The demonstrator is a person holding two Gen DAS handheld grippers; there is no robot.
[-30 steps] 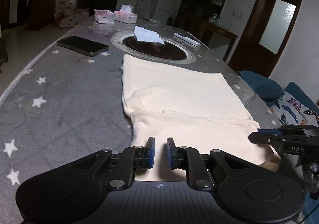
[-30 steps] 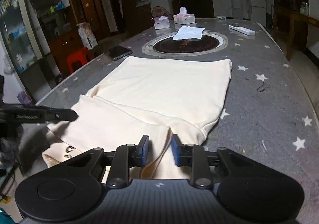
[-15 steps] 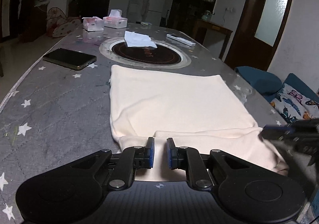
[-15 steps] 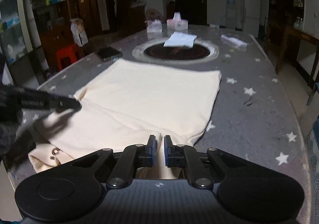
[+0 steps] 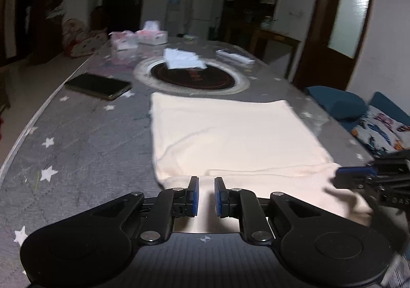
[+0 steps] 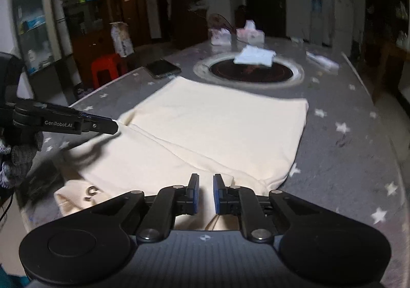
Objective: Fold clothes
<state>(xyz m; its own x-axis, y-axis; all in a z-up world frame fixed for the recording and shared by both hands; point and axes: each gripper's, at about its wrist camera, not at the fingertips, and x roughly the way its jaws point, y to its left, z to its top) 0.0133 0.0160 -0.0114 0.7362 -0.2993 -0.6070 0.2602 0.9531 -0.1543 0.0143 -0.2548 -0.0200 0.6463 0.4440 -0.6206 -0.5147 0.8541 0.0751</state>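
Note:
A cream garment (image 5: 225, 134) lies folded flat on the grey star-patterned table (image 5: 77, 149); it also shows in the right wrist view (image 6: 217, 129). My left gripper (image 5: 205, 195) hovers over its near left edge, jaws a small gap apart with only cloth seen beneath. My right gripper (image 6: 205, 194) hovers over the near right edge, jaws likewise slightly apart. Each gripper shows in the other's view: the right one (image 5: 358, 177) at the garment's right end, the left one (image 6: 107, 126) at its left end. A metal snap (image 6: 91, 191) shows on the near hanging part.
A dark phone (image 5: 98, 85) lies left of the garment. A round inset hotplate (image 5: 192, 77) with a white cloth (image 5: 183, 58) on it sits beyond. Tissue boxes (image 5: 151, 35) and a remote (image 5: 234, 57) stand at the far end. A red stool (image 6: 106, 70) stands beside the table.
Both grippers have opened slightly and let go of the garment's near edge, which now lies further onto the table. The right gripper's jaws were nearly shut half a second ago.

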